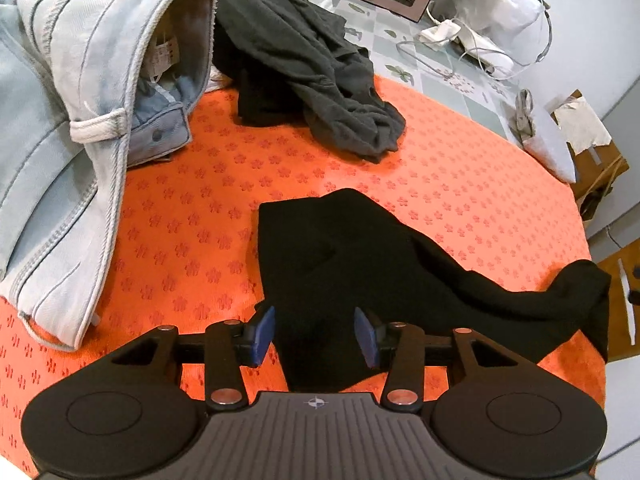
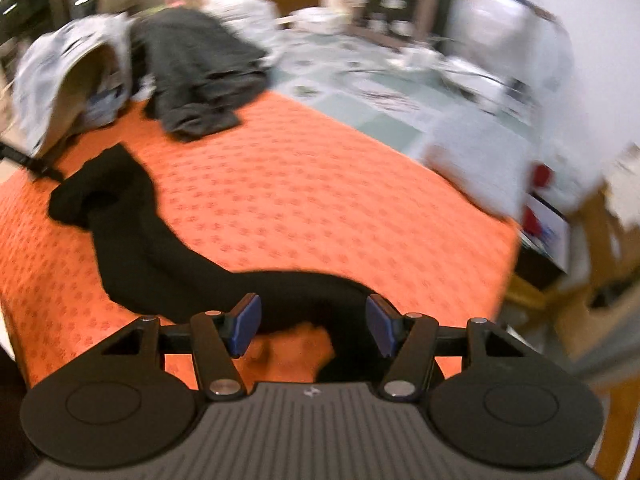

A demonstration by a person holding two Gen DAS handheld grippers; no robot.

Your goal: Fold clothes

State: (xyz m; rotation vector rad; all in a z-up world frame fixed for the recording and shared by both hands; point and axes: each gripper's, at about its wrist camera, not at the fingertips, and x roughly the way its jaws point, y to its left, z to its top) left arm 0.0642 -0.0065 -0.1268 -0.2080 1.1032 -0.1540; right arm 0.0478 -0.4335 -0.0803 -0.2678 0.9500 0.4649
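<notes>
A black garment lies stretched and rumpled across the orange patterned cloth. My left gripper is open, with its blue pads on either side of the garment's near end, just above it. In the blurred right wrist view the same black garment runs from the left toward my right gripper, which is open over its other end. Neither gripper holds the fabric.
Light blue jeans are heaped at the left and a dark grey garment at the back. Behind the orange cloth there are cables, a white charger and plastic bags. The table's right edge drops to a wooden chair.
</notes>
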